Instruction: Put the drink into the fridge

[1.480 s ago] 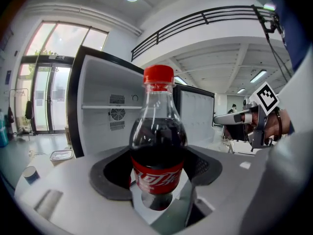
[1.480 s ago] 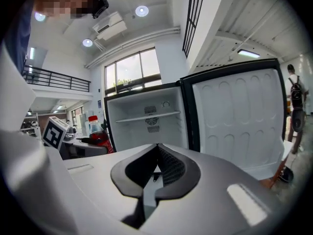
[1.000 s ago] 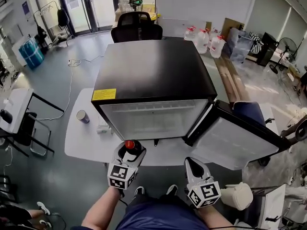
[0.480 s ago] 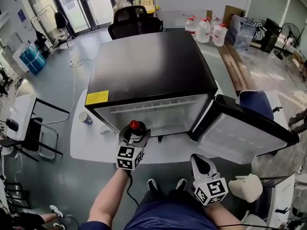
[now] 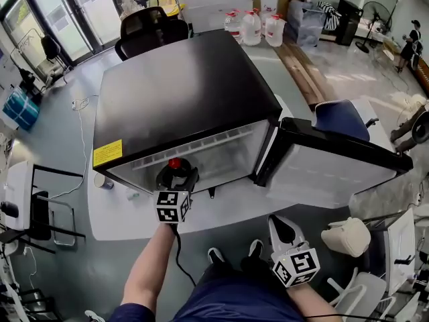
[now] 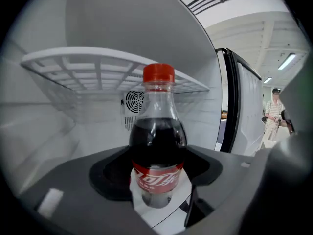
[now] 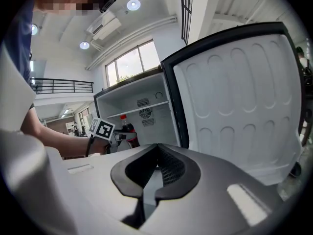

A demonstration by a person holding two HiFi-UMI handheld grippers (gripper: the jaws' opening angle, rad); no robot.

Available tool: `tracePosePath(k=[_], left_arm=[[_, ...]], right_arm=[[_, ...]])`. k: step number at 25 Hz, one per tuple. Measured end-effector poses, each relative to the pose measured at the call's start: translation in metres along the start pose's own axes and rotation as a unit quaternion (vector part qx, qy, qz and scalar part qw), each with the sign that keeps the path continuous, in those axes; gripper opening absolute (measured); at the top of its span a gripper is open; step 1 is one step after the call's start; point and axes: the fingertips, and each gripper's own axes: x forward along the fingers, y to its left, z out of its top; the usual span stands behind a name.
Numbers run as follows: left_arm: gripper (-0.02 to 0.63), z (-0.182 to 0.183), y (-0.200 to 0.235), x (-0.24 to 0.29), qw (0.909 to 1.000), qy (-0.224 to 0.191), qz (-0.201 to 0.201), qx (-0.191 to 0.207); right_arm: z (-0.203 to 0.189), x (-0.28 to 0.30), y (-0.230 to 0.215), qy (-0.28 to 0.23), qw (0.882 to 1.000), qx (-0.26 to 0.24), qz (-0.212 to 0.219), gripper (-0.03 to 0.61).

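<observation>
A cola bottle (image 6: 157, 146) with a red cap and red label stands upright between the jaws of my left gripper (image 5: 175, 177), which is shut on it. The red cap of the bottle (image 5: 175, 163) shows at the mouth of the small black fridge (image 5: 181, 92). Inside, a white wire shelf (image 6: 98, 67) hangs above the bottle and a round vent sits on the back wall. The fridge door (image 5: 342, 163) stands open to the right. My right gripper (image 5: 284, 233) hangs low near my body, jaws shut on nothing. The right gripper view shows the bottle (image 7: 128, 131) at the fridge opening.
The fridge stands on a white table (image 5: 127, 217) with a small can (image 5: 99, 181) at its left. Office chairs (image 5: 149, 29), water jugs (image 5: 253, 27) and a beige bag (image 5: 346, 237) surround it. A person (image 6: 274, 112) stands beyond the open door.
My left gripper has carried the bottle forward from the table's front edge into the fridge opening. My right gripper has stayed low near my body.
</observation>
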Motion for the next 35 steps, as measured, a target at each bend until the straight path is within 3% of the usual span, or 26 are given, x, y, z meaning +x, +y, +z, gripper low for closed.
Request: tracePosePath(k=[9, 23, 35], left_arm=[[0.311, -0.013, 0.004, 0.029, 0.9998, 0.02, -0.004, 0.0], [0.311, -0.003, 0.017, 0.068, 0.9998, 0.017, 0.006, -0.002], [0.314, -0.01, 0.018, 0.075, 0.9997, 0.013, 0.015, -0.016]], right_arm=[[-0.006, -0.013, -0.009, -0.003, 0.999, 0.009, -0.031, 0.005], [-0.015, -0.026, -0.025, 0.006, 0.998, 0.019, -0.064, 0.003], [-0.014, -0.018, -0.021, 0.007, 0.998, 0.032, -0.053, 0.004]])
